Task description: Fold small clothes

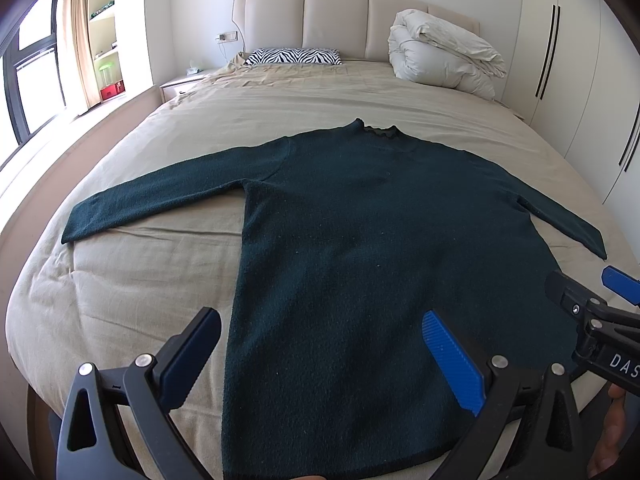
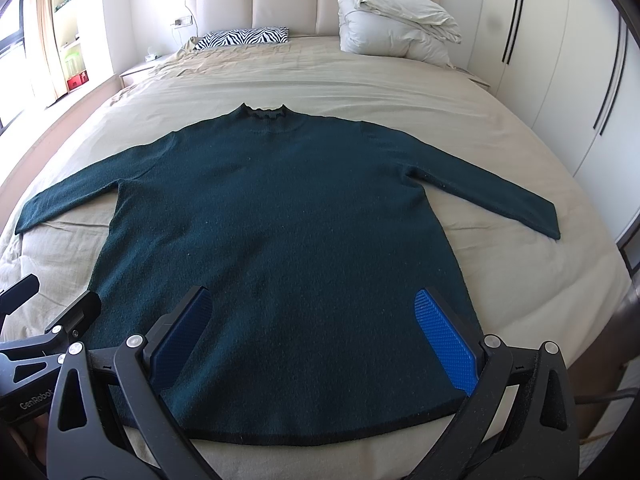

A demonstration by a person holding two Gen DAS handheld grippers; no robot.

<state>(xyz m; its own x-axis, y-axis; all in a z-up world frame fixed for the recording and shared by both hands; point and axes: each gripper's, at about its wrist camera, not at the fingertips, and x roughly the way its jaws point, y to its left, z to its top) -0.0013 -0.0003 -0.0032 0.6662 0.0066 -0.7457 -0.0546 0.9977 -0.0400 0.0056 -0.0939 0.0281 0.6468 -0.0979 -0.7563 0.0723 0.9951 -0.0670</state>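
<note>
A dark green long-sleeved sweater (image 1: 360,248) lies flat on the bed, collar toward the headboard, both sleeves spread outward; it also shows in the right wrist view (image 2: 280,232). My left gripper (image 1: 320,360) is open and empty above the sweater's lower left part, near its hem. My right gripper (image 2: 312,340) is open and empty above the hem's middle. The right gripper also shows at the right edge of the left wrist view (image 1: 592,300). The left gripper shows at the left edge of the right wrist view (image 2: 52,304).
The beige bed sheet (image 1: 140,280) surrounds the sweater. A folded white duvet (image 1: 444,52) and a zebra-print pillow (image 1: 292,57) lie at the padded headboard (image 1: 336,20). A nightstand (image 1: 180,84) and window are on the left, white wardrobe doors (image 1: 580,80) on the right.
</note>
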